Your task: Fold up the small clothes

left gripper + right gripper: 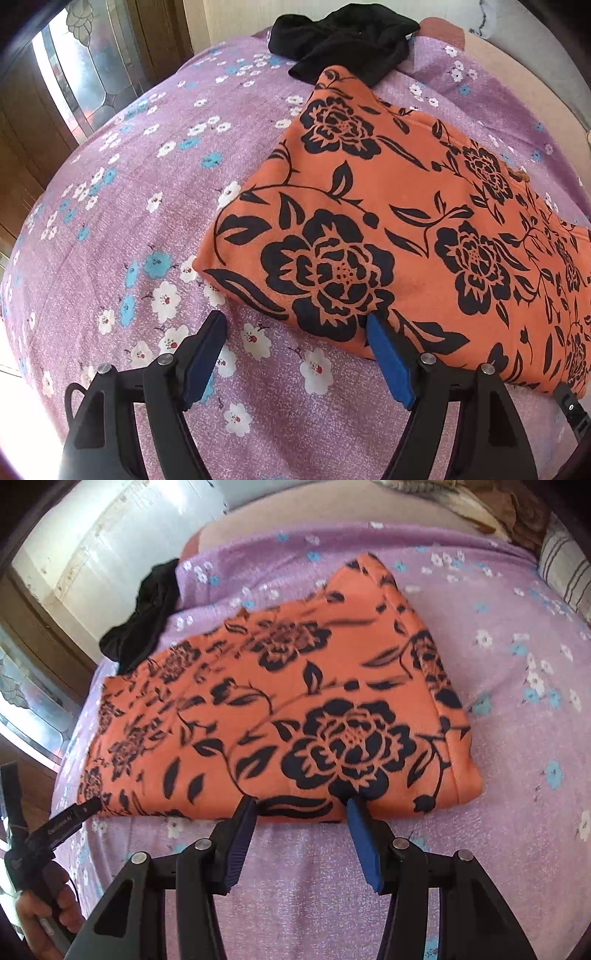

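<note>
An orange garment with black flower print (388, 229) lies folded flat on the purple flowered bedspread (129, 221); it also shows in the right wrist view (288, 709). My left gripper (295, 321) is open at the garment's near left corner, its right finger touching the cloth edge. My right gripper (301, 803) is open at the garment's near edge, both fingertips at the hem. The left gripper shows in the right wrist view (85, 808) at the garment's near left corner. Neither gripper holds cloth.
A crumpled black garment (343, 37) lies at the far edge of the bed, touching the orange one; it also shows in the right wrist view (147, 620). A wooden door with glass (74, 74) stands left. A striped pillow (565, 572) lies far right.
</note>
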The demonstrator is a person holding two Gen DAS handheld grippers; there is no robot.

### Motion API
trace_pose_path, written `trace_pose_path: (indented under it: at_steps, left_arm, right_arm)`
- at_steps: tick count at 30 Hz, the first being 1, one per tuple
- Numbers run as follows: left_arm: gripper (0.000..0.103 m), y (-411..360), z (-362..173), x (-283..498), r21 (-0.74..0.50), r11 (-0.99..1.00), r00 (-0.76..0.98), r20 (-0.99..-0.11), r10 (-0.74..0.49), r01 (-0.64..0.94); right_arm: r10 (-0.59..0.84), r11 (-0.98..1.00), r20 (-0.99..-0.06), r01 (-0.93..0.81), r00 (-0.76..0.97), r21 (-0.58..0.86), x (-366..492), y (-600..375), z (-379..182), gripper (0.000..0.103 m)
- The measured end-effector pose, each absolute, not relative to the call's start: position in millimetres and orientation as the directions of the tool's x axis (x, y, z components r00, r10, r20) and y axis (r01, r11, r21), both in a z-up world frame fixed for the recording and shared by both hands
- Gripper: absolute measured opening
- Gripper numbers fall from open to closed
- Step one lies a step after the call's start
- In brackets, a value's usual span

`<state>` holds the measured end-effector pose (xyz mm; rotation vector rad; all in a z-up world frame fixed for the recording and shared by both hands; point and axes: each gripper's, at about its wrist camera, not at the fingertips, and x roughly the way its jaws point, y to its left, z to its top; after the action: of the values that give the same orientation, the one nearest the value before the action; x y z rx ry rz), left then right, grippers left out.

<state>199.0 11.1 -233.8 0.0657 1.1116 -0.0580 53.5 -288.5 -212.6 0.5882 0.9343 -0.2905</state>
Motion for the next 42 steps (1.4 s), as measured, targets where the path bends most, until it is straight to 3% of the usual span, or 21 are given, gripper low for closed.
trace_pose_path:
  at_steps: [3, 13, 20, 22, 25, 30, 36, 42]
  left_arm:
    - [0.080, 7, -233, 200, 0.039, 0.996, 0.456, -0.890, -0.003, 0.083]
    - [0.080, 29, -222, 185, -0.038, 0.998, 0.468, -0.882, -0.060, 0.056]
    - [0.079, 50, -216, 175, -0.217, 0.974, 0.451, -0.864, -0.224, 0.069]
    - [0.064, 50, -221, 176, -0.294, 0.952, 0.406, -0.862, -0.303, 0.086]
    - [0.055, 50, -232, 178, -0.402, 0.913, 0.336, -0.852, -0.401, 0.069]
    - [0.055, 48, -235, 191, -0.487, 0.873, 0.342, -0.815, -0.467, 0.031]
    - [0.062, 47, -243, 223, -0.569, 0.821, 0.348, -0.778, -0.522, -0.039]
    - [0.062, 58, -248, 234, -0.638, 0.766, 0.377, -0.731, -0.569, -0.080]
  right_arm:
    - [0.028, 0.813, -0.814, 0.460, 0.581, 0.357, 53, -288, -209, 0.061]
    - [0.061, 0.771, -0.756, 0.451, 0.651, 0.450, 29, -293, -188, 0.061]
    - [0.192, 0.623, -0.667, 0.435, 0.720, 0.649, -2, -294, -189, 0.062]
    - [0.239, 0.544, -0.640, 0.445, 0.731, 0.711, -10, -295, -198, 0.064]
    - [0.304, 0.422, -0.615, 0.476, 0.727, 0.771, -14, -296, -221, 0.065]
    - [0.305, 0.310, -0.580, 0.497, 0.755, 0.810, -10, -312, -241, 0.065]
    - [0.276, 0.252, -0.541, 0.484, 0.794, 0.838, 5, -336, -248, 0.065]
    - [0.252, 0.246, -0.509, 0.455, 0.823, 0.856, 25, -360, -248, 0.066]
